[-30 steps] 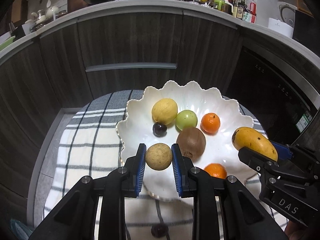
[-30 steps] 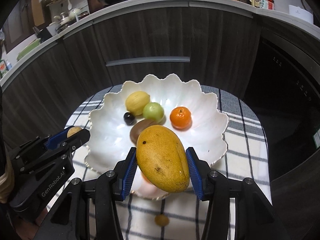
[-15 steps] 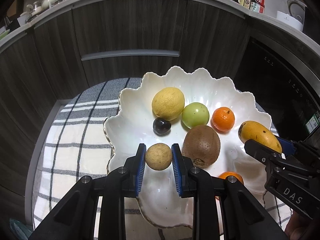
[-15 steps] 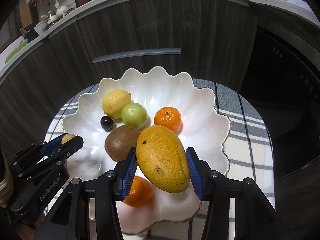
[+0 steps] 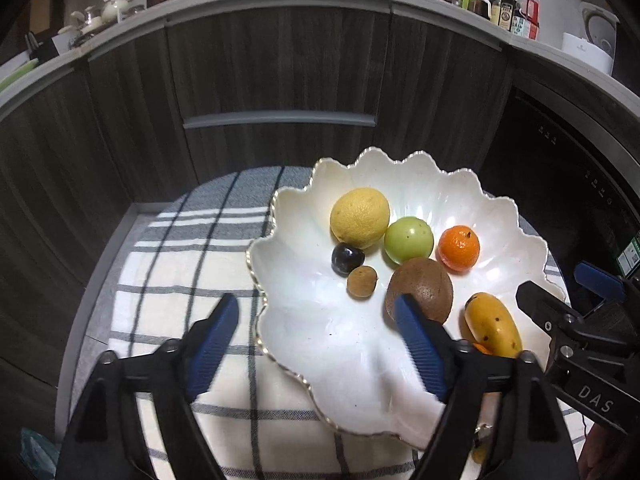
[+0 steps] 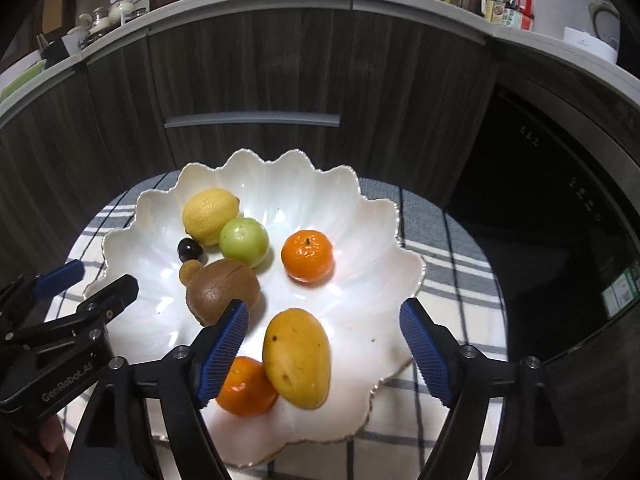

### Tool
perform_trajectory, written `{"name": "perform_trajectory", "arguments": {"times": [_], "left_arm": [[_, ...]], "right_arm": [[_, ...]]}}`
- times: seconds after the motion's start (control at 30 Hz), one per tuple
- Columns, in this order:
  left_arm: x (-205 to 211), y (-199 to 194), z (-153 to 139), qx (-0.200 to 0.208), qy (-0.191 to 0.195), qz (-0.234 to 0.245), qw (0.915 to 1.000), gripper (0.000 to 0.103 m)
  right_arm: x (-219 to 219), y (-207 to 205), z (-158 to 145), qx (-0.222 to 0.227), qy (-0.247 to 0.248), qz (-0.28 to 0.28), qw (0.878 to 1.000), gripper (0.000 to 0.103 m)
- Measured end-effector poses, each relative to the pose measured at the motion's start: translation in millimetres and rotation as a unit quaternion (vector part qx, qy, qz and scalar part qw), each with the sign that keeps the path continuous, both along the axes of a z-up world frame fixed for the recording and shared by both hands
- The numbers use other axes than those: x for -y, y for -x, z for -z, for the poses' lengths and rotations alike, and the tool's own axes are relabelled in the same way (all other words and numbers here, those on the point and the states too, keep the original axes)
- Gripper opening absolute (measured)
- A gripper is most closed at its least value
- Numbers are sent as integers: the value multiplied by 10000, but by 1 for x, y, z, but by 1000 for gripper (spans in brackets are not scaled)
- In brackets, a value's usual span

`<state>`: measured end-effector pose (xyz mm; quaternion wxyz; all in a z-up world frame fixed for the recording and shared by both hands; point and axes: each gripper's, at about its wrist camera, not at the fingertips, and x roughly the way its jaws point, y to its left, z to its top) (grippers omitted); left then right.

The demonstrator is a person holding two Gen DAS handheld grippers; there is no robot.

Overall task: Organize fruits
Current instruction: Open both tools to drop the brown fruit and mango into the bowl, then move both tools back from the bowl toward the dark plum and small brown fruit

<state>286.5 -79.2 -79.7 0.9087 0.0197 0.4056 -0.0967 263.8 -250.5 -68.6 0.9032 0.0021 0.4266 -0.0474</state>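
Note:
A white scalloped bowl [image 5: 288, 320] [image 6: 360, 216] on a checked cloth holds a lemon [image 5: 359, 218] [image 6: 210, 215], a green fruit [image 5: 408, 239] [image 6: 244, 239], a dark plum [image 5: 347, 259] [image 6: 189, 249], a kiwi [image 5: 420, 290] [image 6: 222, 291], a small brown fruit [image 5: 361, 282] [image 6: 190, 271], a mandarin [image 5: 458, 248] [image 6: 307, 255], a mango [image 5: 493, 325] [image 6: 297, 362] and a second mandarin [image 6: 244, 390]. My left gripper [image 5: 320, 344] is open and empty over the bowl's near left side. My right gripper [image 6: 324, 348] is open, its jaws either side of the mango lying in the bowl.
The checked cloth [image 5: 180, 272] [image 6: 452, 264] covers a small round table. Dark wood cabinets [image 5: 280, 72] stand close behind. A black appliance front [image 6: 560, 220] is at the right. The counter above carries bottles [image 5: 508, 8] and pans.
Both grippers have opened. The small brown fruit left the left gripper and lies in the bowl by the plum. The mango left the right gripper and lies in the bowl.

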Motion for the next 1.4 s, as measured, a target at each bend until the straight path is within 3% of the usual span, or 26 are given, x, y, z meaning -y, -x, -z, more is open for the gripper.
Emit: {"name": "perform_trajectory", "arguments": {"times": [0.7, 0.97, 1.4], "left_arm": [[-23, 61, -35, 320, -114, -144, 9993, 89], [-32, 80, -28, 349, -186, -258, 9989, 97], [-32, 97, 0, 165, -312, -289, 9990, 98]], "right_arm": [[-11, 59, -30, 185, -241, 57, 9995, 83], [-20, 74, -28, 227, -196, 43, 9995, 83], [-22, 98, -4, 328, -199, 63, 9992, 83]]}}
